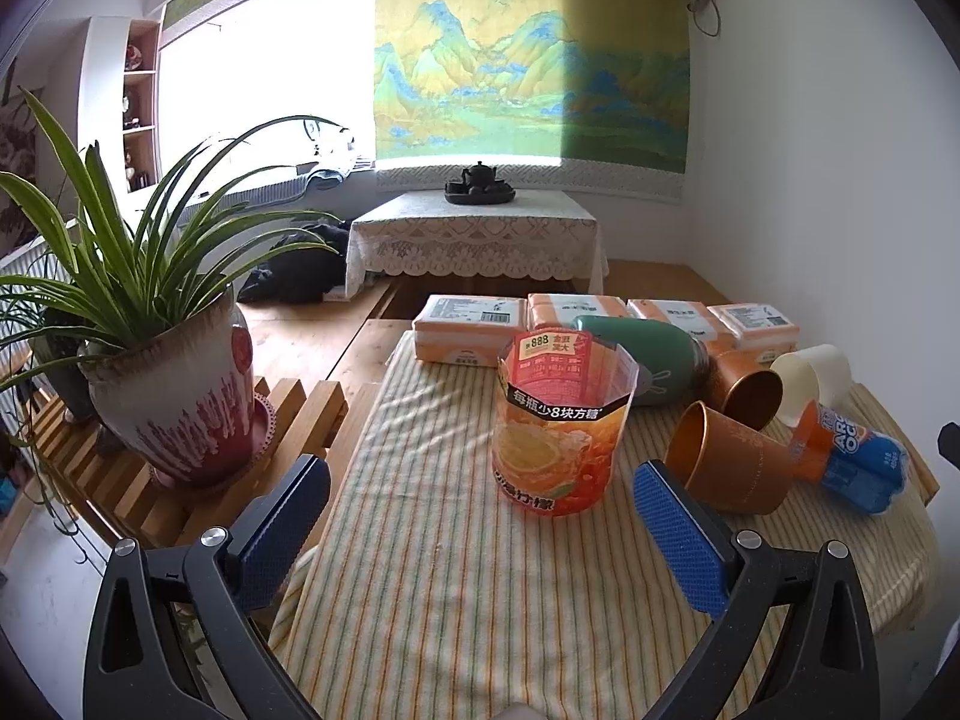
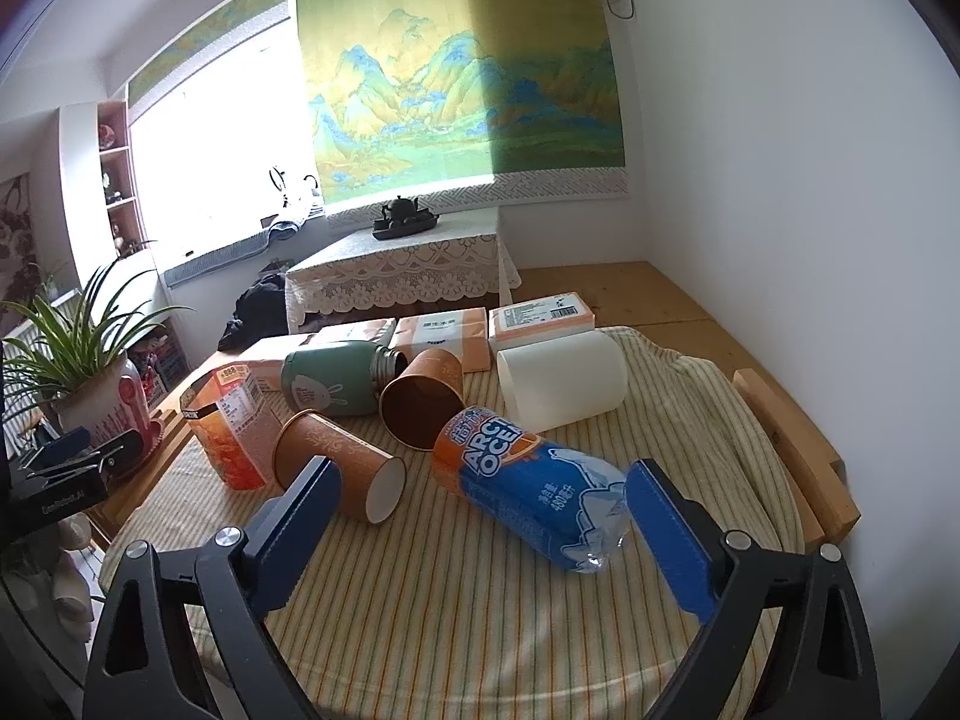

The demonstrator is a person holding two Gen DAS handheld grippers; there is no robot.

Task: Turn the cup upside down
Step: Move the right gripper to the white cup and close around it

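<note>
An orange printed plastic cup (image 1: 561, 426) stands upright, mouth up, on the striped cloth (image 1: 432, 570); it also shows in the right wrist view (image 2: 231, 432). My left gripper (image 1: 480, 516) is open and empty, just in front of it. Two copper paper cups (image 1: 729, 459) (image 1: 747, 390) lie on their sides, as do a white cup (image 1: 813, 381) and a cut blue-orange bottle cup (image 2: 528, 489). My right gripper (image 2: 480, 516) is open and empty, its fingers on either side of the near end of the blue-orange cup (image 2: 528, 489), apart from it.
A green flask (image 1: 636, 360) lies on its side behind the cups. Tissue packs (image 1: 606, 324) line the table's far edge. A potted plant (image 1: 174, 384) stands on a slatted stand at the left. A wooden block (image 2: 792, 432) sits at the right edge.
</note>
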